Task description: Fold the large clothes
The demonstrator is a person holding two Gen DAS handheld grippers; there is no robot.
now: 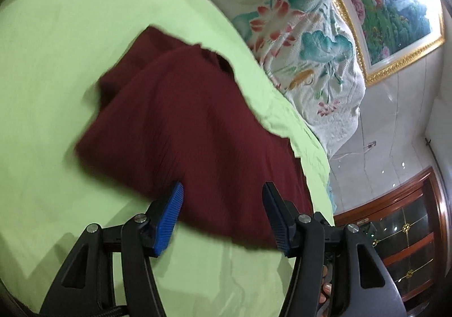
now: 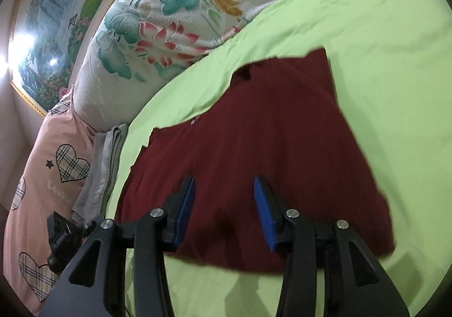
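A dark red garment [image 1: 180, 125] lies folded on a light green bed sheet [image 1: 56, 62]. In the left wrist view my left gripper [image 1: 223, 192] is open and empty, its blue pads just above the garment's near edge. In the right wrist view the same garment [image 2: 268, 130] lies flat, with a small white label near its far edge. My right gripper [image 2: 224, 184] is open and empty, hovering over the garment's near part. The sheet [image 2: 395, 48] surrounds the garment on all sides.
A floral quilt [image 1: 310, 43] is piled along the far side of the bed, below a gold-framed painting [image 1: 395, 6]. A wooden cabinet [image 1: 404, 235] stands past the bed's edge. A pink heart-print pillow [image 2: 42, 175] and grey folded cloth [image 2: 101, 164] lie at the left.
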